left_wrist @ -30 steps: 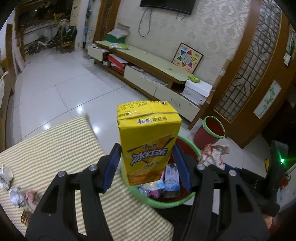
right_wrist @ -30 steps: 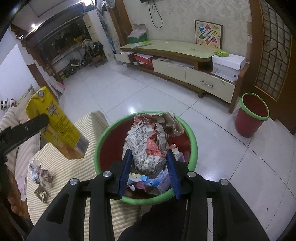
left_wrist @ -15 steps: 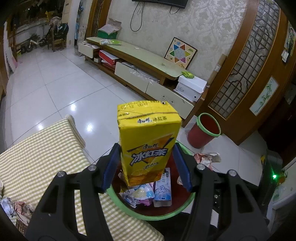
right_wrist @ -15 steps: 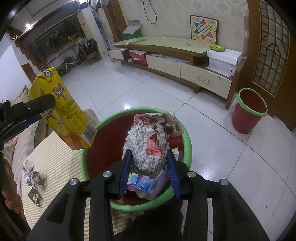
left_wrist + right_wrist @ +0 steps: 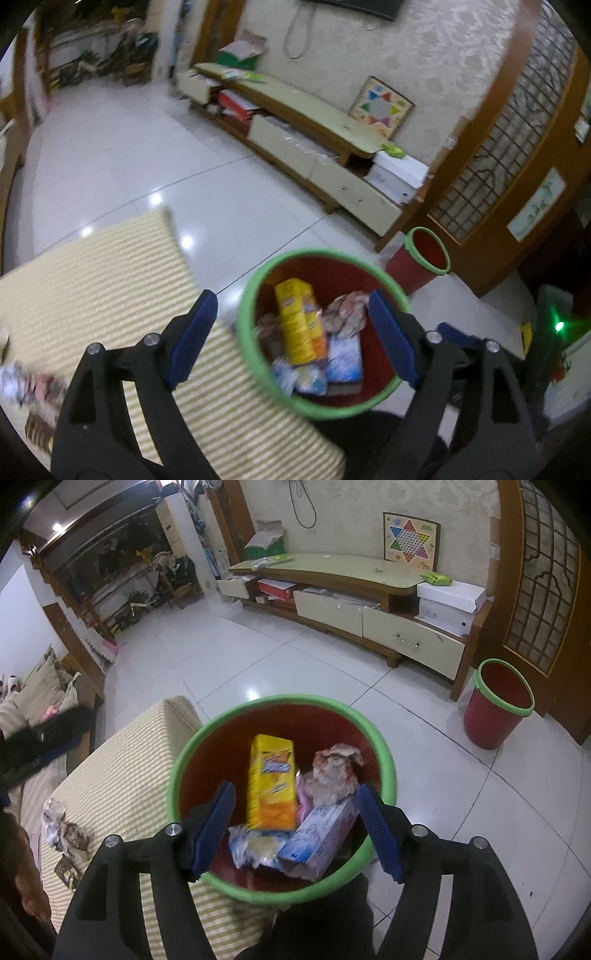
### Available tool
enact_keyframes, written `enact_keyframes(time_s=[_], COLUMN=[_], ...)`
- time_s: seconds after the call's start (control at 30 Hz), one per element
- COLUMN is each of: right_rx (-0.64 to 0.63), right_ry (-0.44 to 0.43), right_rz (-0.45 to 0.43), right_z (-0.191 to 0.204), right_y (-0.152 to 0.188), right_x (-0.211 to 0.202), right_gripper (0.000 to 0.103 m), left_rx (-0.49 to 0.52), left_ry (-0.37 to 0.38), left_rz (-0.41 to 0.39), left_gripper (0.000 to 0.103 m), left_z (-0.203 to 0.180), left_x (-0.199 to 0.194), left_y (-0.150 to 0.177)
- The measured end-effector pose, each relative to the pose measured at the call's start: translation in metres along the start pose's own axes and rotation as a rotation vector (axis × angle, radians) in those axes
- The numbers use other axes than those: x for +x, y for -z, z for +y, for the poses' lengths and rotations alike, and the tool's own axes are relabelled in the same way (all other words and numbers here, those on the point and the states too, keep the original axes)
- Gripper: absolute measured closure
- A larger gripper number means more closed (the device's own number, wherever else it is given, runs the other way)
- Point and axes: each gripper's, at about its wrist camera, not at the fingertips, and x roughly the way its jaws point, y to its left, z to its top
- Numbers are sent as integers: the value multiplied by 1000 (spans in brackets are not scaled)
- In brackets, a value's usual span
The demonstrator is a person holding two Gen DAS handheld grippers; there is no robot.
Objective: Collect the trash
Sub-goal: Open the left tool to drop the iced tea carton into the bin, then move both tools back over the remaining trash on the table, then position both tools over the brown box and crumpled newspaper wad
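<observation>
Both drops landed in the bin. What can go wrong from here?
1. The near bin stands tight against the striped cushion; reaching back may knock it.
2. The yellow carton stands on end on the pile, so later drops could bounce out.
3. The crumpled scraps lie near the cushion edge.

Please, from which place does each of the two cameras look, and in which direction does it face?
Left wrist: sits on the left gripper, faces down and forward over the nearer green-rimmed bin; both open fingers show.
Right wrist: sits on the right gripper, looks down into that bin; both open fingers show, and a bare forearm at the left edge.
Shared: the bin, yellow carton, crumpled paper, striped cloth, second bin, TV cabinet.
</observation>
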Motion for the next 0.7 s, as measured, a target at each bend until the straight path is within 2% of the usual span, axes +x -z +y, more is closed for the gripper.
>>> enact_keyframes(time_s=[0.07, 0.23, 0.37, 0.5, 0.57, 0.7], right_rx=[-10, -42, -73, -114, -133, -161], right_ry=[-4, -26, -53, -80, -93, -102], right_rz=[10, 60, 99, 131, 146, 149], right_z=[7, 33, 59, 88, 101, 115], right_y=[5, 21, 36, 52, 60, 69], right_x=[-2, -1, 2, 4, 3, -7], right_gripper=[35, 34, 34, 34, 34, 34], left_rx=[-46, -254, -381, -523, -571, -577], left_ry=[-45, -232, -386, -427, -419, -400], left_rz=[-2, 10, 90, 129, 144, 151], left_gripper=[20, 17, 17, 17, 17, 17], left_z=[21, 108, 177, 225, 238, 246], left_x=[-12, -56, -81, -93, -90, -77], left_y=[10, 58, 103, 134, 140, 134])
